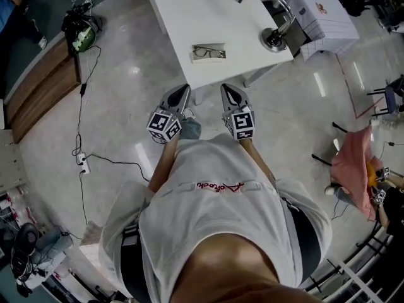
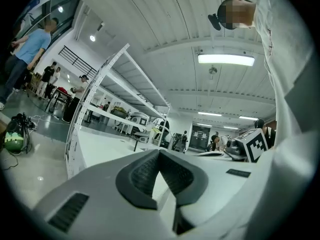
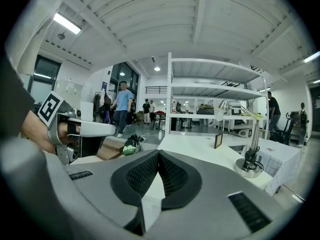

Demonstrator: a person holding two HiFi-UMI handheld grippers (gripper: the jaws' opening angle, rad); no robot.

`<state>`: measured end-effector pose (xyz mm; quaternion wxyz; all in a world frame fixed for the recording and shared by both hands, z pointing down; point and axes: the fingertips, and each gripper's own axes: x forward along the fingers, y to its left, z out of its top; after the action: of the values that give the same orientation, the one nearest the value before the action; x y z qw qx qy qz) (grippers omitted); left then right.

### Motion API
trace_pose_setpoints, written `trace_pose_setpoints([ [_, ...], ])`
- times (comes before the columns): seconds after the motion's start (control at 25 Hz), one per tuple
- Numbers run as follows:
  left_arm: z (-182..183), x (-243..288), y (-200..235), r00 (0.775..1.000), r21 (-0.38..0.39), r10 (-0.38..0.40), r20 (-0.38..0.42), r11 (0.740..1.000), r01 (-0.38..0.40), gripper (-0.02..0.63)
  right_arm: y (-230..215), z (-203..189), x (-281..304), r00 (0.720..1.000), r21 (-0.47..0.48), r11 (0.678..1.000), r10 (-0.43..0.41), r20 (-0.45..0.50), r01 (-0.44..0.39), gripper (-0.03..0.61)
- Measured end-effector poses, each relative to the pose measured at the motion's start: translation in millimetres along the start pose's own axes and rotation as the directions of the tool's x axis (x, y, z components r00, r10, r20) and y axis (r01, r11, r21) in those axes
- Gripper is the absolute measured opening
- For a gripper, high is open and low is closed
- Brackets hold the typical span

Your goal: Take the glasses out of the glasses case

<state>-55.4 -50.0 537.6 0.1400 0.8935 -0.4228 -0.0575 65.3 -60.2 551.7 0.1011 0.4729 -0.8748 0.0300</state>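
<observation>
In the head view a pair of dark-framed glasses (image 1: 209,52) lies in an open pale glasses case (image 1: 197,58) near the front edge of the white table (image 1: 189,11). My left gripper (image 1: 185,89) and right gripper (image 1: 226,89) are side by side over the floor, just short of that edge, and point at the table. Both are shut with nothing between the pads. The left gripper view shows its jaws (image 2: 159,152) meeting at the tips, with the table top (image 2: 100,146) beyond. In the right gripper view its jaws (image 3: 158,153) also meet. The glasses show in neither gripper view.
A desk lamp (image 1: 276,38) stands at the table's right corner, beside a stack of white boxes (image 1: 319,14). On the floor to the left are a cable with a power strip (image 1: 82,163), a wooden bench (image 1: 44,84) and a green bag (image 1: 82,36). A white shelf rack (image 3: 215,91) rises behind the table.
</observation>
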Motion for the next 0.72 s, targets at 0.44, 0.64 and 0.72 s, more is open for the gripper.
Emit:
trace_pose_setpoints([
  [0.44,39.2,54.2,82.3,0.999,-0.002,-0.048,-0.013,0.999,0.048,-0.002,-20.8,34.6,96.0,0.999,0.008,0.999,-0.033,-0.004,0.033,0.008],
  [0.64,50.1,78.7,111.0,0.997,-0.008,-0.075,-0.025,0.997,0.074,-0.002,-34.5,42.6,123.4,0.997,0.018,0.997,-0.072,-0.011,0.072,0.008],
  [0.72,52.6,89.4,120.8,0.995,-0.010,-0.090,-0.031,0.996,0.090,-0.002,-40.5,44.4,132.9,0.996,0.019,0.996,-0.089,-0.014,0.089,0.008],
])
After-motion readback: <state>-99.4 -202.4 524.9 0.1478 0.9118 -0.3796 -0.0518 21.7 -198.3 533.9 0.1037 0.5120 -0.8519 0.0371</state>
